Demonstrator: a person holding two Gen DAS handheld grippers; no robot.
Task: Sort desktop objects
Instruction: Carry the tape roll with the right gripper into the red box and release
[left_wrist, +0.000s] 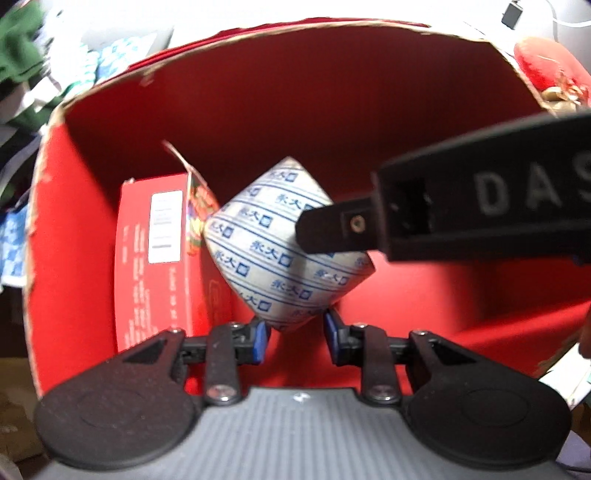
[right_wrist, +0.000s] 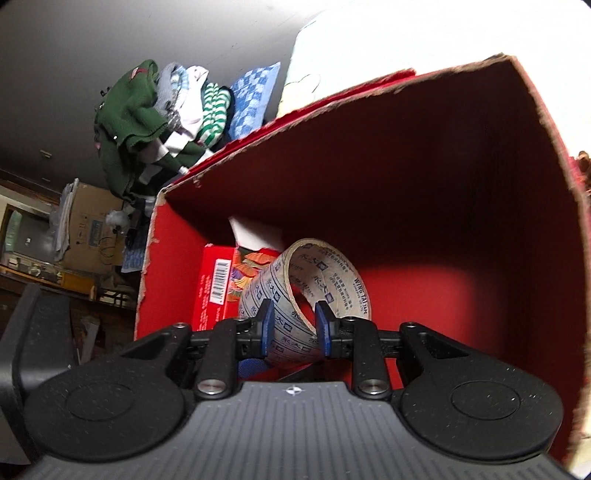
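Note:
A white tape roll (left_wrist: 273, 251) with blue print hangs inside a big red cardboard box (left_wrist: 332, 107). My right gripper (right_wrist: 295, 328) is shut on the roll's wall (right_wrist: 280, 295), one pad outside and one pad inside the ring. It reaches into the left wrist view from the right (left_wrist: 332, 229). My left gripper (left_wrist: 295, 338) is open just under the roll's lower edge, its blue pads apart on either side without gripping. A flat red carton (left_wrist: 155, 258) with a white label leans at the box's left; it also shows in the right wrist view (right_wrist: 214, 288).
A pile of green and striped clothes (right_wrist: 147, 122) and a blue checked cloth (right_wrist: 251, 99) lie beyond the box's far wall. A brown carton (right_wrist: 92, 229) stands at the left. A red plush item (left_wrist: 550, 66) sits outside the box's right rim.

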